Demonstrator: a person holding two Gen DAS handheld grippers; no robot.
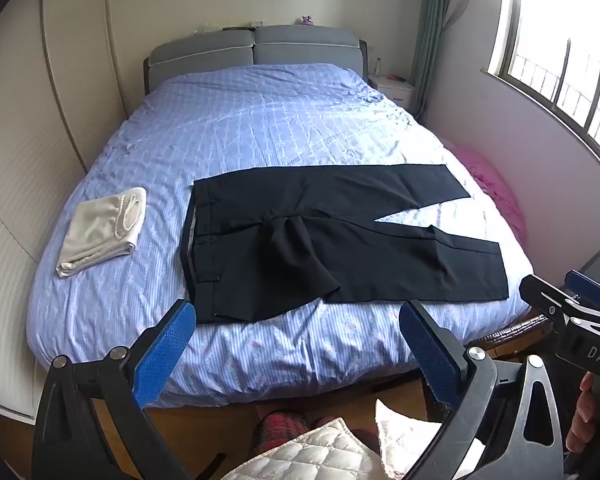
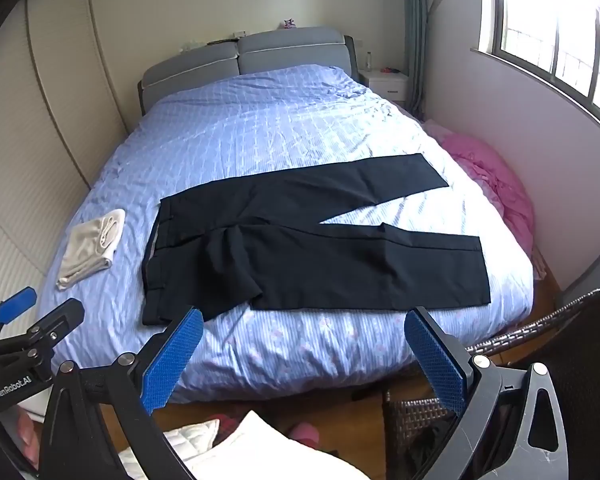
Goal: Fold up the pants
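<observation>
Black pants (image 1: 320,236) spread flat on the bed (image 1: 260,128), over the blue patterned cover, close to the foot edge. Waistband toward the left side of the bed, both legs running toward the right side. Legs splayed in a narrow V: far leg angled toward the right edge, near leg lying roughly parallel to the foot edge, hem near the foot-right corner. Crotch area bunched, one loose flap of fabric lying over the near leg. Not folded yet.

Folded cream cloth (image 1: 102,232) on the cover near the left edge, apart from the waistband.

Left gripper (image 1: 296,344) held above the foot edge of the bed, tilted downward toward the pants. Blue pads (image 1: 166,350) spread wide, nothing between them, no contact with fabric.

Right gripper (image 2: 304,344) likewise above the foot edge, tilted downward, fingers at full spread, empty. Seen also at the right border of the left wrist view, just beside the left tool.

Grey padded headboard (image 1: 256,50) at the far end. White nightstand (image 2: 384,80) by the head-right corner. Pink bundle of fabric (image 2: 496,184) between the right edge of the bed and the wall under the window (image 2: 556,20). Woven chair (image 2: 540,340) off the foot-right corner. White quilted garment (image 1: 320,452) low in the left wrist view, below the tools.
</observation>
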